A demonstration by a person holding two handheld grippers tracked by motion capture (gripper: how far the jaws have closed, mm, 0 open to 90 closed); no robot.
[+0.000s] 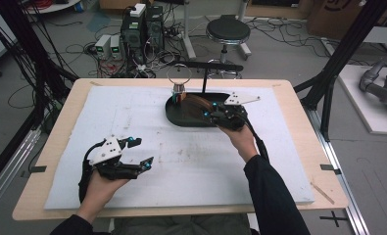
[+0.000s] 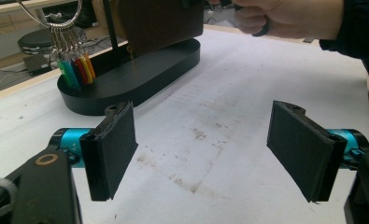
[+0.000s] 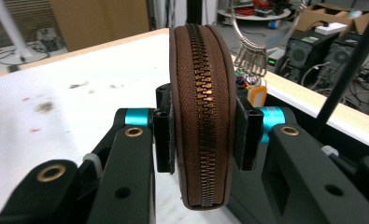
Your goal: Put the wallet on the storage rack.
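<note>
Pouch, round, brown leather, brass zip along rim [image 3: 202,116], pinched flat-side to flat-side by right hand-held gripper [image 3: 203,126], zip edge facing camera. Held above black oval tray [image 1: 181,117] at far middle of white foam surface [image 1: 132,127], beside metal key ring with coloured tags [image 2: 74,65]. Likely light, soft-walled, slightly squashy; leather gives pads good friction. Best gripped across broad faces, clear of zip. Left hand-held gripper [image 2: 203,149] spread wide, empty, low over surface.
</note>
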